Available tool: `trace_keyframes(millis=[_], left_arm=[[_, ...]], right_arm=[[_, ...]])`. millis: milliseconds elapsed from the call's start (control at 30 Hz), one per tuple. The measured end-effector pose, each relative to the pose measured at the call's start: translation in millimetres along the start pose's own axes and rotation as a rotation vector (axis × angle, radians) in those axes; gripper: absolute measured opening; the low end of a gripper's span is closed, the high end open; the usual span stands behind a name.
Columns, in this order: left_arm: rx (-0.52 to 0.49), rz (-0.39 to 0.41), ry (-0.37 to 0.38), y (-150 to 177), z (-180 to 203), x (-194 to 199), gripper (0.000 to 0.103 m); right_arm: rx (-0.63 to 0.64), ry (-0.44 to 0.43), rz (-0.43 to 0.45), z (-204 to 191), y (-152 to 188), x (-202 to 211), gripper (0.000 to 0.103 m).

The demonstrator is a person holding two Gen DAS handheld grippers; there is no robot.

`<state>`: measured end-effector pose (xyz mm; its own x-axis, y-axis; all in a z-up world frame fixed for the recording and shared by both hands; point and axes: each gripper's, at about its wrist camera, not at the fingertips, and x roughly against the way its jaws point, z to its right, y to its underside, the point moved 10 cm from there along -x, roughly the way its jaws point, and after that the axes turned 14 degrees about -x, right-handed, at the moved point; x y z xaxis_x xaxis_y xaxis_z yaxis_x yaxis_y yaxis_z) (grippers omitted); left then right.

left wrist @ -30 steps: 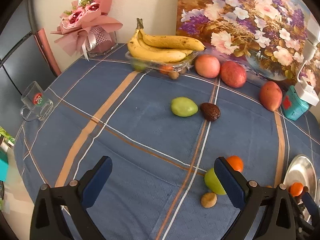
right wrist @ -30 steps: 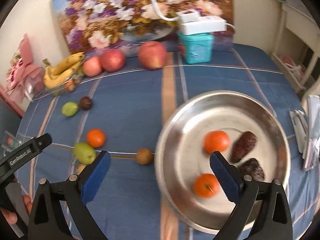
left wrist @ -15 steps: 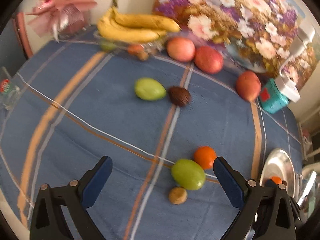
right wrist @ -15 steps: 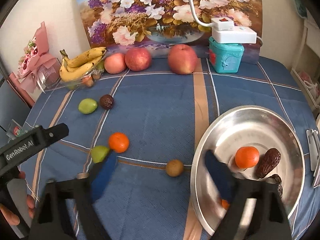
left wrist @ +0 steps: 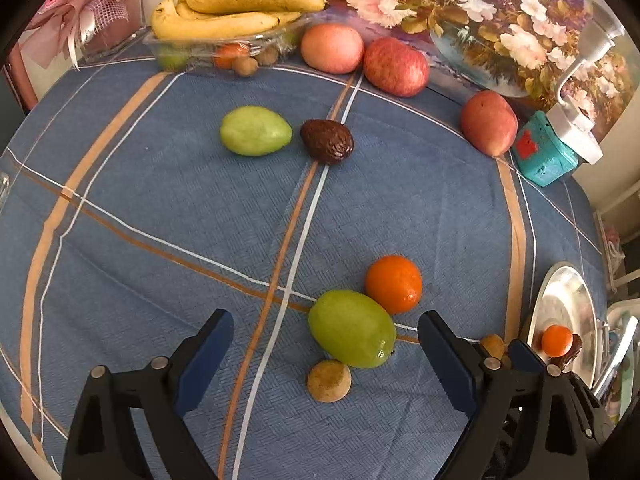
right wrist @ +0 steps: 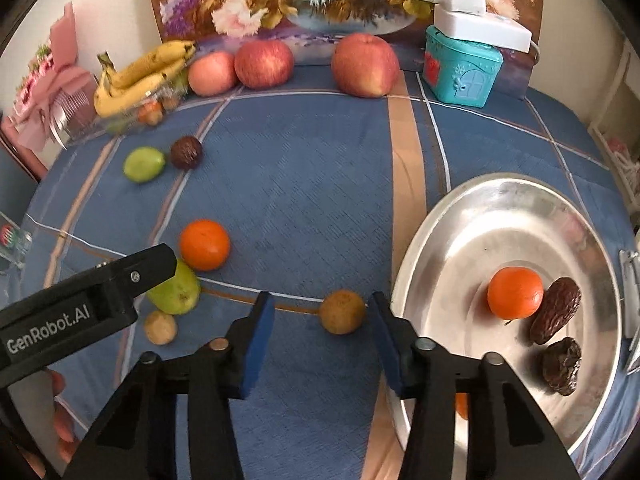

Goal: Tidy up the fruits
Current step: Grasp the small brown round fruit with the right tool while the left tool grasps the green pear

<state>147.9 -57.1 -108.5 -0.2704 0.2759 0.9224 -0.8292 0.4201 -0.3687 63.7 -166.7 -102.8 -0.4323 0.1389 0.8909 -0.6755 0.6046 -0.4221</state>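
I am holding my left gripper (left wrist: 324, 344) with its blue pads spread wide around the large green oval fruit (left wrist: 352, 328), which is touching the round orange tangerine (left wrist: 394, 284) behind it and the small tan round fruit (left wrist: 329, 381) in front. My right gripper (right wrist: 320, 320), jaws partly apart and gripping nothing, is facing another small brown round fruit (right wrist: 343, 311) just left of the round silver metal plate (right wrist: 460, 216), where one tangerine (right wrist: 515, 293) and two dark wrinkled dates (right wrist: 556, 316) are lying.

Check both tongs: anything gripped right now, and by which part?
Nothing held. Left tongs open around the green fruit; right tongs open around the small brown fruit, pads not touching.
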Motion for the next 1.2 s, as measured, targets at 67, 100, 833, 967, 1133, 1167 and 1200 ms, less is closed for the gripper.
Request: trace_keyframes(millis=[67, 100, 833, 967, 1133, 1167, 1200], left_arm=[[-0.005, -0.005, 0.001, 0, 1, -2, 0.095], [-0.006, -0.006, 0.002, 0, 1, -3, 0.095], [0.001, -0.038, 0.019, 2, 3, -17, 0.083], [-0.001, -0.04, 0.038, 4, 3, -16, 0.073], [-0.009, -0.033, 0.085, 3, 12, -13, 0.052], [-0.014, -0.034, 0.078, 3, 12, -12, 0.052], [-0.022, -0.033, 0.075, 3, 13, -12, 0.052]], right_arm=[[0.023, 0.029, 0.009, 0, 1, -1, 0.045], [0.044, 0.053, 0.014, -1, 1, -2, 0.044], [0.096, 0.077, 0.046, -3, -3, -2, 0.026], [0.019, -0.036, 0.04, -7, -9, 12, 0.026], [0.004, -0.062, 0.055, -11, -12, 22, 0.026], [0.006, -0.059, 0.058, -11, -12, 24, 0.026], [0.007, -0.059, 0.058, -12, -12, 24, 0.026]])
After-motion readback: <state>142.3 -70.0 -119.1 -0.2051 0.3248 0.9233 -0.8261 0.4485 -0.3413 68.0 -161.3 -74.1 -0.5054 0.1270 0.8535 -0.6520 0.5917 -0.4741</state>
